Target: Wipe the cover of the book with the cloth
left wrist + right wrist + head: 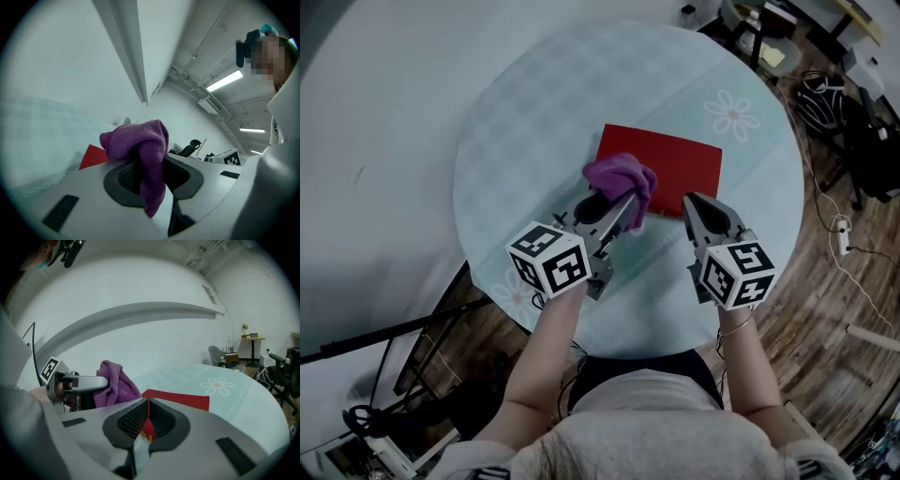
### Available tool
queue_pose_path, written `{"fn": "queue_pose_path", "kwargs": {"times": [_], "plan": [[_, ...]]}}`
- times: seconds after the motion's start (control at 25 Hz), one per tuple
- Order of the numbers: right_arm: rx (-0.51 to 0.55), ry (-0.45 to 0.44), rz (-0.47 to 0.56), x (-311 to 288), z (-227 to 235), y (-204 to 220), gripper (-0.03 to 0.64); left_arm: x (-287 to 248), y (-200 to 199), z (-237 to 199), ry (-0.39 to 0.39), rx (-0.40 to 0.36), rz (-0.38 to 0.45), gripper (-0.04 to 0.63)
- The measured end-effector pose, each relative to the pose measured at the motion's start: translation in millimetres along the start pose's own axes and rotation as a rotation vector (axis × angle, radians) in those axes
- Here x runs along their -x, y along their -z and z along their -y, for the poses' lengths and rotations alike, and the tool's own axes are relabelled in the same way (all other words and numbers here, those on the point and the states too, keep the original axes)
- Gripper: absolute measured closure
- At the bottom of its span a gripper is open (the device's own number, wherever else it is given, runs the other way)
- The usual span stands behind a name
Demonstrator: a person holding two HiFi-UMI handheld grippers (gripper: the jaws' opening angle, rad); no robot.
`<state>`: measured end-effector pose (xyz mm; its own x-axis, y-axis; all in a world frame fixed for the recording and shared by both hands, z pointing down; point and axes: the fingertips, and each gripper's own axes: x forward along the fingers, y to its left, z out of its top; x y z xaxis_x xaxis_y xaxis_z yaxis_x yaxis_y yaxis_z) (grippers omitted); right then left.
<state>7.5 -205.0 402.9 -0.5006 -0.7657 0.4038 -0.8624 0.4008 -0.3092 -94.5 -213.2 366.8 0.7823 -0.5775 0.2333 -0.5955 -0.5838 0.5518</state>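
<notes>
Cloth (pixel 622 178) is bunched & clamped in my L gripper (pixel 623 208), jaws tight on it w/ 1 tail hanging down. It sits over the left near part of the book (pixel 675 164), centre of frame on the round table (pixel 544 112). Can't tell if it's touching the cover. R gripper (pixel 692 202) is at the book's near edge. Its jaws are nearly together w/ a red sliver in the slit, so I reckon it's pinching that edge to steady it. Step in hand, imo: start of the wipe, most of the cover unreached. Next: press cloth flat on cover, sweep toward upper right corner, R grip firm so the book doesn't slide.
</notes>
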Motion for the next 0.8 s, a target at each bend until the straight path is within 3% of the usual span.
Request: {"fn": "queue_pose_path", "kwargs": {"times": [0.2,0.48,0.8], "plan": [[-0.015,0.019,0.004,-17.0,8.1,-2.0,0.594,-5.2,-14.3,-29.8,-0.029,-0.013,0.009,0.485],[-0.025,0.058,0.024,-40.2,24.4,-11.5,0.594,-21.0,-28.0,-61.8,-0.047,-0.087,-0.033,0.485],[-0.020,0.088,0.020,-61.6,40.7,-16.5,0.594,-38.2,-32.5,-94.9,-0.084,-0.104,-0.061,0.485]]}}
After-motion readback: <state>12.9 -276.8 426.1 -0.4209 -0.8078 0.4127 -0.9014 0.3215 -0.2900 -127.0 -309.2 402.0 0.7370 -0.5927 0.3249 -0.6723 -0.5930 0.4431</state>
